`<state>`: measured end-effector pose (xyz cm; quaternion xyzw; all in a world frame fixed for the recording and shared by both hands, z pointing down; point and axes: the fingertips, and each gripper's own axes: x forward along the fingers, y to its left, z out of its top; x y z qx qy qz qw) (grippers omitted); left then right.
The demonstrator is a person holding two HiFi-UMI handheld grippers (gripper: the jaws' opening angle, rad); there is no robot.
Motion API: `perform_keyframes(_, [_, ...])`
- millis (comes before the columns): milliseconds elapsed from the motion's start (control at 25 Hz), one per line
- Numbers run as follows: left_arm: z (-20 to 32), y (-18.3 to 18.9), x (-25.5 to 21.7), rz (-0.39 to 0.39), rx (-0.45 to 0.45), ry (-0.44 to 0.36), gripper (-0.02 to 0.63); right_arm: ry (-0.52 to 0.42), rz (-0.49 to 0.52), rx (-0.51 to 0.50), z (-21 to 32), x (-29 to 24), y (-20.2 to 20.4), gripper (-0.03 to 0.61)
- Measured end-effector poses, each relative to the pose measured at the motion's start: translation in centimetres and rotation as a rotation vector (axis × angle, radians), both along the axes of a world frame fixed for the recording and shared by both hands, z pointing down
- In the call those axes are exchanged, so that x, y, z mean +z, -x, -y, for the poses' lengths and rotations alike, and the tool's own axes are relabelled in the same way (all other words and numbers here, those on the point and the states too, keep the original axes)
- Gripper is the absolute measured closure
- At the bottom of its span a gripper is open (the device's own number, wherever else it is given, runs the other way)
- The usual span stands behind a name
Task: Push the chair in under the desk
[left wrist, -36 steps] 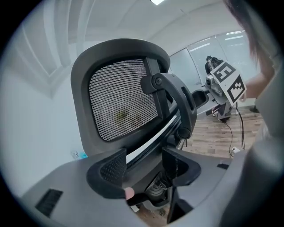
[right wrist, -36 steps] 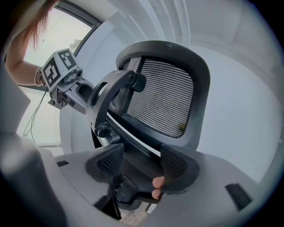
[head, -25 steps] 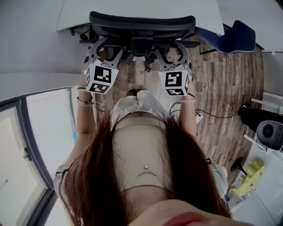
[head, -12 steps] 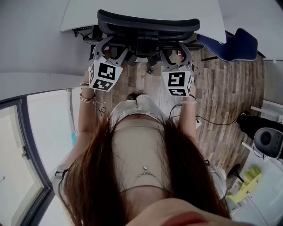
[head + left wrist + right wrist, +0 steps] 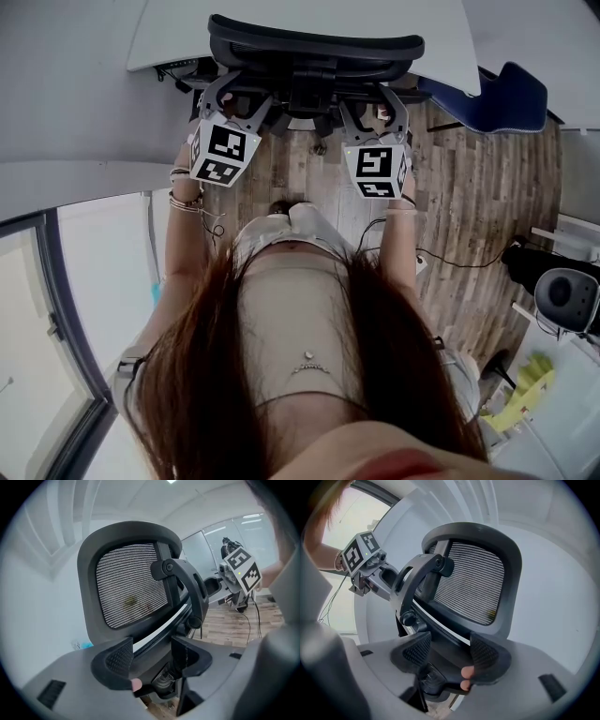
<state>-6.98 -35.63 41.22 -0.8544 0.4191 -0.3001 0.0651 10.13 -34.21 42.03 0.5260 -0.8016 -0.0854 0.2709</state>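
A black mesh-backed office chair (image 5: 314, 52) stands with its seat under the white desk (image 5: 309, 21); only its backrest and rear frame show from the head view. My left gripper (image 5: 234, 96) is open, its fingers against the left rear of the backrest frame. My right gripper (image 5: 373, 99) is open too, against the right rear. In the left gripper view the backrest (image 5: 131, 585) fills the middle, with the left gripper (image 5: 152, 656) straddling its lower frame. The right gripper view shows the same chair (image 5: 468, 583) beyond the right gripper (image 5: 450, 653).
A blue chair (image 5: 492, 89) stands to the right of the desk on the wood floor. A cable (image 5: 459, 251) runs across the floor at right, near a black device (image 5: 572, 292) and a yellow-green object (image 5: 527, 382). A glass wall (image 5: 56, 309) lies to the left.
Both grippers and the chair have moved forward toward the desk. The backrest now sits closer to the desk edge.
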Motion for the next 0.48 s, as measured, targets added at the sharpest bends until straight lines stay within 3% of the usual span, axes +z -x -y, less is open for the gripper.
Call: perform_keyframes(480, [1.3, -0.5, 0.0, -0.001, 0.001, -0.005, 0.365, -0.001, 0.003, 0.004, 1.2, 0.1, -0.5, 0.310])
